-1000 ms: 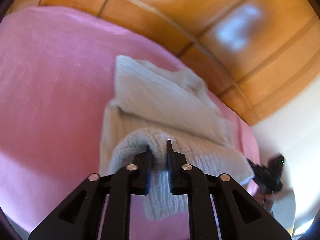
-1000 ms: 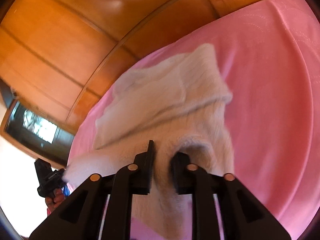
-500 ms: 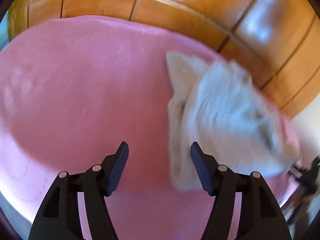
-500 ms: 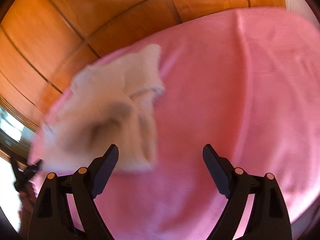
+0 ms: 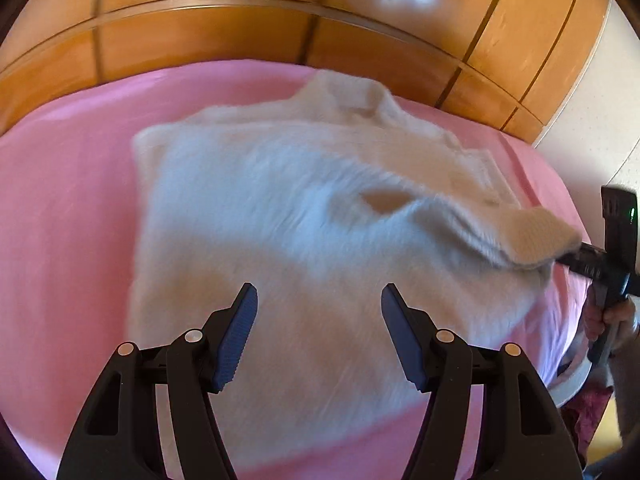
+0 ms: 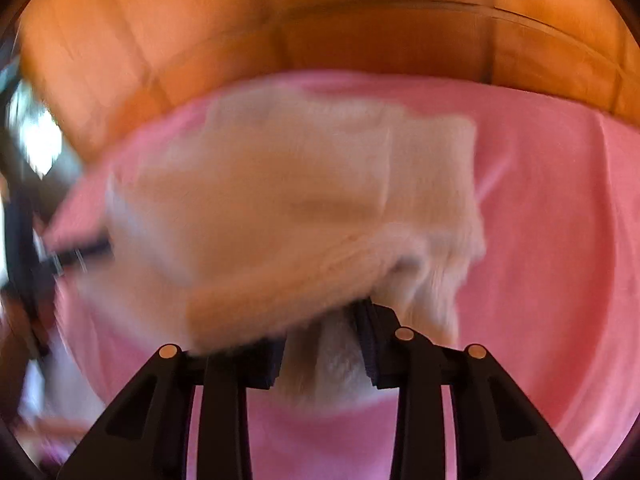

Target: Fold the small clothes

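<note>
A fluffy cream-white knitted sweater (image 5: 304, 216) is lying across the pink bed cover (image 5: 68, 200), folded over on itself so that a thick doubled layer is facing up, with its collar end pointing toward the glossy orange-brown wooden headboard panels (image 5: 208, 36) behind the bed. The left gripper (image 5: 318, 336) is hovering over the near part of the sweater with its blue-padded black fingers (image 5: 236, 336) spread wide and nothing between them. At the sweater's right-hand edge, in the left wrist view, the right gripper (image 6: 324, 344) is showing as a black tool held in a person's hand (image 5: 612, 320), and a raised corner of the knit is running into it. In the right wrist view, which is blurred, the right fingers (image 6: 372, 340) are sitting fairly close together with a bunched fold of the sweater between them, pinching that lifted edge while the rest of the garment is draping back onto the cover.
</note>
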Motion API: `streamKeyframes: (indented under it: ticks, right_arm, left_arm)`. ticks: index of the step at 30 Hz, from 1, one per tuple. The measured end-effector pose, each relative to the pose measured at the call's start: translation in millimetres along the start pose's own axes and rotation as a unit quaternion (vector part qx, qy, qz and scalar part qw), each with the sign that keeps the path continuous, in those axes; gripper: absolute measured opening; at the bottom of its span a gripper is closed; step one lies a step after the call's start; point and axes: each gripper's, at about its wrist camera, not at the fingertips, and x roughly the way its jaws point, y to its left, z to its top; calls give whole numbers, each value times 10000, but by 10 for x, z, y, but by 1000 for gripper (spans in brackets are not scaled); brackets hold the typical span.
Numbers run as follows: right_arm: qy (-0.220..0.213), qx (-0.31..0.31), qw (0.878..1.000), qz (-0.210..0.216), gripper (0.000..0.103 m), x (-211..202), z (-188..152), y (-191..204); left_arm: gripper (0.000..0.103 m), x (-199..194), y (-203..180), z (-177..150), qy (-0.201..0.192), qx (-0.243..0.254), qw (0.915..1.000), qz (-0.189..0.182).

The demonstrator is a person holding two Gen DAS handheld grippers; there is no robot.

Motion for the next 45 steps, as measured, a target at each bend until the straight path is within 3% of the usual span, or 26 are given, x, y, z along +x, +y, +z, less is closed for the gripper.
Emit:
streamKeyframes:
  ticks: [2,7,12,20,30,45]
  right_arm:
    - [-402,764,9963,52,62,-17,165,-236]
    - [-658,991,9927,-212,72,-136,180,-456]
    - [-452,770,9957,-257,75,-181,-87,-566]
    - [-83,597,9975,-365,76,21,-184,-507]
    - [-390,89,9972,-628,78,-14,19,-250]
    - [-386,-75,9964,-754,84,184,185,-122]
  left_arm:
    - [63,108,34,209,-167,-213,9996,57]
    - [63,18,522,490,-667,-1424,9870,318]
    - [68,-251,895,232,-775,-1577,9826,604]
    - [70,-424,981,-294,-452,-1007,9898,901]
    - [70,-249,577,-139,-419,119,9910,1263]
    - [70,-131,524,14,-383,440,9902,1270]
